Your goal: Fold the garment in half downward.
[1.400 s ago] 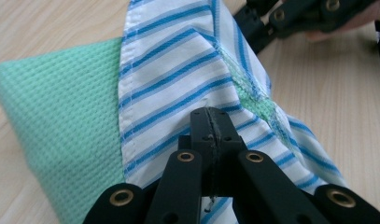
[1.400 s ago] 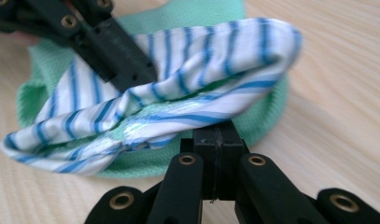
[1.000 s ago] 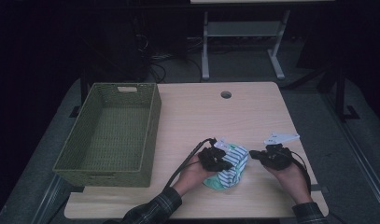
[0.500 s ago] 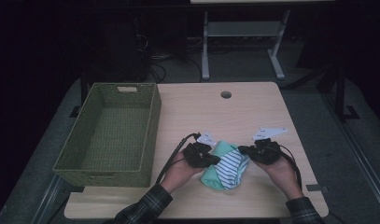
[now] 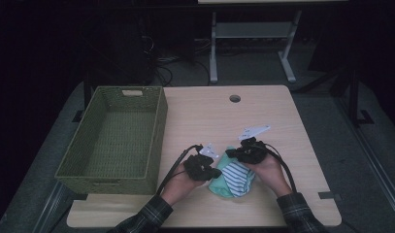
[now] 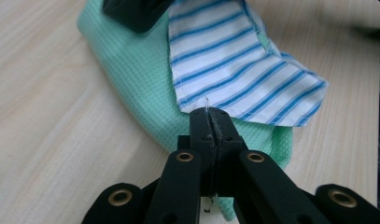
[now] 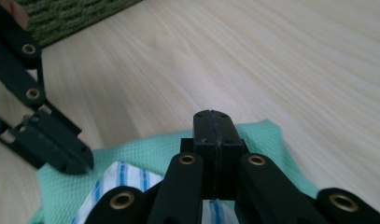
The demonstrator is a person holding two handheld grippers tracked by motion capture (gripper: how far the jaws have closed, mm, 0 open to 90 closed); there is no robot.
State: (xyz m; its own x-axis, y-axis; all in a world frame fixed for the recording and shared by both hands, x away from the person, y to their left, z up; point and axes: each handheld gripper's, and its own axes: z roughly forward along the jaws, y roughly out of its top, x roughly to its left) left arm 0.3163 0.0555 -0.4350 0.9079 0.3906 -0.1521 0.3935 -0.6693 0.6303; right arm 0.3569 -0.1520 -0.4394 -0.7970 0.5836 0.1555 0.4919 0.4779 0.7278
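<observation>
Table [image 5: 282, 126], light wood grain, rectangular, with a round cable hole [image 5: 235, 98] near its far edge. Basket [image 5: 112, 141], green woven, rectangular, stands on the table's left part with a handle slot in its far wall; nothing shows inside it.

Cloth bundle [image 5: 234, 178], mint-green waffle fabric with a white and blue striped piece on top, lies on the near middle of the table, right of the basket and apart from it. In the left gripper view the striped piece [image 6: 234, 60] overlaps the green cloth [image 6: 131, 79].

Left gripper [image 5: 213, 172], black, held in the person's left hand, lies at the bundle's left edge; its jaws are pressed together, and in its own view [image 6: 210, 116] the tips meet at the striped hem, with a thin thread rising between them.

Right gripper [image 5: 232, 154], black, held in the right hand, sits at the bundle's far edge; its own view [image 7: 212, 122] has the jaws fully closed over the green cloth, whether pinching fabric cannot be told.
</observation>
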